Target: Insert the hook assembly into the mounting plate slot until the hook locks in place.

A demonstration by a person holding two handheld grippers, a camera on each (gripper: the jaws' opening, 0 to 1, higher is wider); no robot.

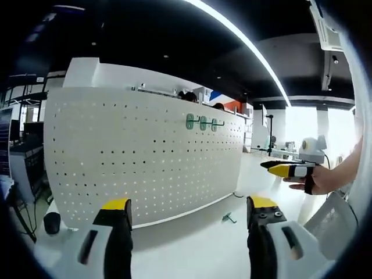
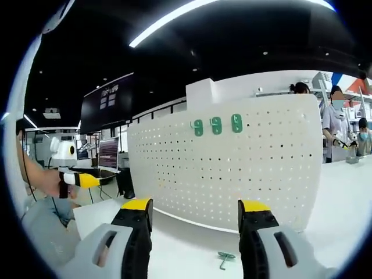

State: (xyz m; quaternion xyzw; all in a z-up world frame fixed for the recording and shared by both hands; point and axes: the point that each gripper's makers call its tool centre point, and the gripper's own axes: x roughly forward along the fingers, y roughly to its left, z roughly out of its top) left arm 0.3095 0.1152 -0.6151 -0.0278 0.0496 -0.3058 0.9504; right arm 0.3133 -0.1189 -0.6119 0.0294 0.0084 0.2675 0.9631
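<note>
Pegboard (image 1: 145, 157) — matt white perforated panel, likely painted metal; three hook plates (image 2: 216, 125) — glossy green plastic; tabletop (image 1: 197, 244) smooth white; loose hook (image 2: 224, 258) greenish metal.

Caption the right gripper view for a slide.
Open right tongs face a white pegboard bearing three green hooks; one loose hook lies on the table.

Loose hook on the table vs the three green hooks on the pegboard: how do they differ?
The loose hook lies flat on the white table, in front of the pegboard; the three green hooks hang in a row near the board's top edge. The loose one looks thin and greyish-green with a bent stem; the mounted ones show as brighter green oval plates. Neither is held by a gripper.
</note>
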